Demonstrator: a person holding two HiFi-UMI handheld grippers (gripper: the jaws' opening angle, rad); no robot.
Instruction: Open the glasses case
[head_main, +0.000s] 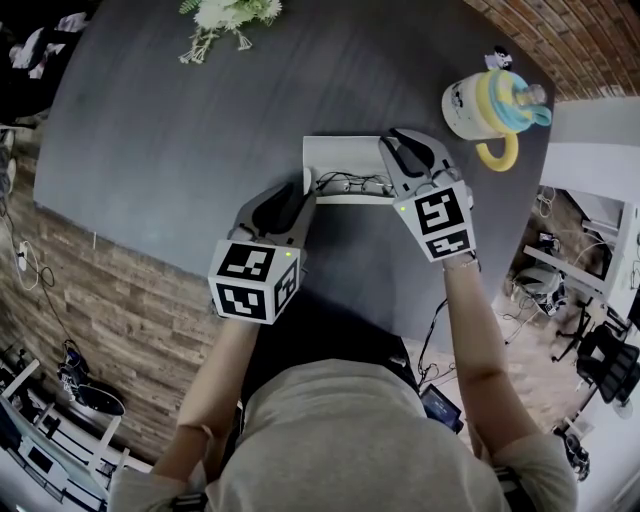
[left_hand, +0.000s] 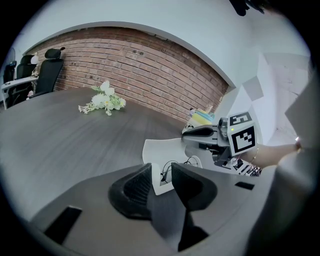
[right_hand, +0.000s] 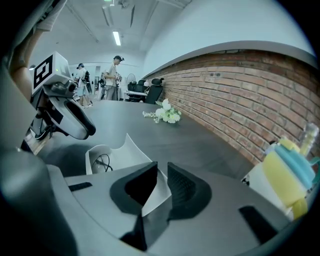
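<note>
Glasses case (head_main: 340, 158) sits on the dark table (head_main: 150, 130) close to the near edge, right in front of the person, and it is open: the white lid is tipped up and a pair of thin black-framed glasses (head_main: 350, 184) lies in the tray.

The left gripper (head_main: 297, 195) is at the case's left end. Its own view has the white corner of the tray filling the gap between the two ribbed pads (left_hand: 137, 187), both of them against it, so that end is pinched.

Over on the other side, the right gripper (head_main: 395, 142) has come in at the right end. In its view the thin white wall of the lid runs up between the fingers (right_hand: 182, 187), and the jaws stand narrow on it, gripping the lid by its edge.

So the case is caught at both ends, one gripper on each, with the lid raised between them.

A sprig of white flowers (head_main: 225, 15) lies at the table's far edge. A white mug (head_main: 465, 108) with yellow and blue pieces stands at the right edge, well apart from the case.
</note>
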